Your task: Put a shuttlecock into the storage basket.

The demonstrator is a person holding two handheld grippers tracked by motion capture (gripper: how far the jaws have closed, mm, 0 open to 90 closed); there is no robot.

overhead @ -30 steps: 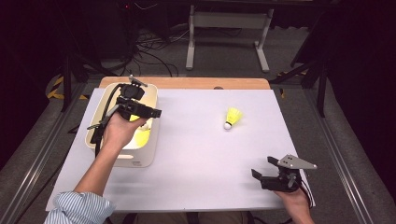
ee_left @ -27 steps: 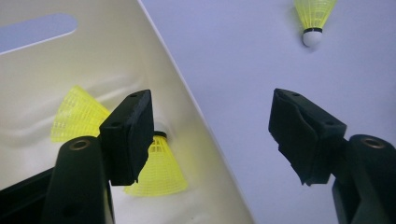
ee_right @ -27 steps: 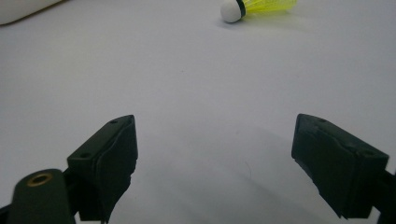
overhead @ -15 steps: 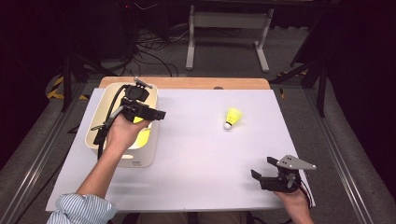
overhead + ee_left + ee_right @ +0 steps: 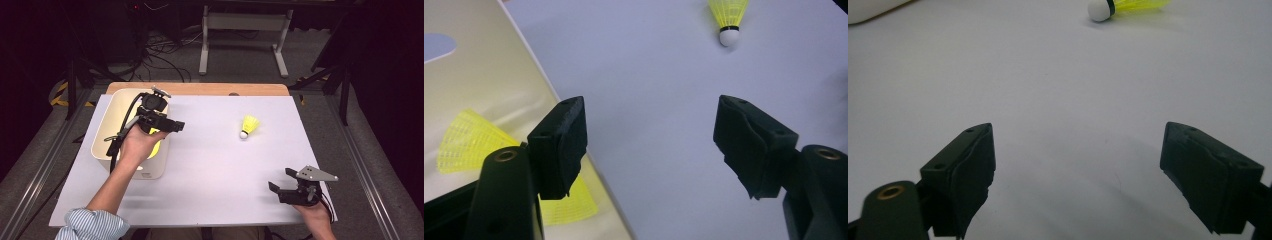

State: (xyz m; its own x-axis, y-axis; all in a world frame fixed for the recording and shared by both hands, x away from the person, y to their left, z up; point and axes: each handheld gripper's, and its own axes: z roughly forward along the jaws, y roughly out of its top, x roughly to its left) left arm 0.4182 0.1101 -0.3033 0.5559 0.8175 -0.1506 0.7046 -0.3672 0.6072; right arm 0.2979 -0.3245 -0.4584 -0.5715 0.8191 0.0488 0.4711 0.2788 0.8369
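Note:
A yellow shuttlecock (image 5: 248,126) with a white cork lies on the white table, right of centre. It also appears far ahead in the left gripper view (image 5: 727,15) and in the right gripper view (image 5: 1118,6). My left gripper (image 5: 176,125) hovers over the right rim of a cream bin (image 5: 107,120), open, with nothing between its jaws (image 5: 651,110). Inside the bin lie yellow shuttlecocks (image 5: 466,142). My right gripper (image 5: 281,179) rests near the table's front right edge, open and empty (image 5: 1079,132).
The white sheet (image 5: 215,165) covers a wooden tabletop whose far edge (image 5: 200,89) shows. Cables and a metal stand (image 5: 245,30) sit on the dark floor beyond. The bin's corner (image 5: 868,10) shows far off in the right gripper view.
My left gripper has edged slightly to the right over the bin's rim, still open. The right gripper and the loose shuttlecock have stayed put.

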